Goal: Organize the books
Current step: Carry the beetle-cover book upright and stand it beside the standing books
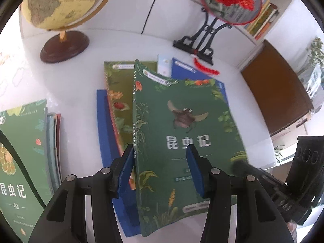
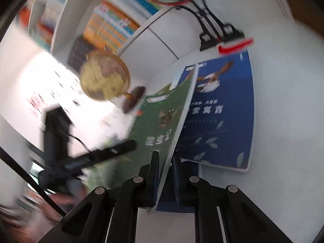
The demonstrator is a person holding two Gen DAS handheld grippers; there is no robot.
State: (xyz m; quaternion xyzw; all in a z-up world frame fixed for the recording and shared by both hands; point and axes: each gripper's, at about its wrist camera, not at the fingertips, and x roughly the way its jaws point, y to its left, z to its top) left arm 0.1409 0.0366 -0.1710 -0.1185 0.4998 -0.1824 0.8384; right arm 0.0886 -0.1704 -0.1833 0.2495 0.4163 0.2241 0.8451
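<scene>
The right gripper [image 2: 165,162] pinches the thin green paperback beetle book [image 1: 188,133] by its edge, tipping it off the messy pile, while the left gripper [image 1: 160,162] (jaws apart) straddles its spine.

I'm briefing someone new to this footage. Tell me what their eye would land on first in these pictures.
First, the green insect book tilted up in the middle of the white table, its edge pinched by the right gripper while the left gripper straddles its spine. Under it lies a blue book with a bird on the cover. Behind stand a yellow globe on the left and a round red-flower fan on a black stand on the right.
</scene>
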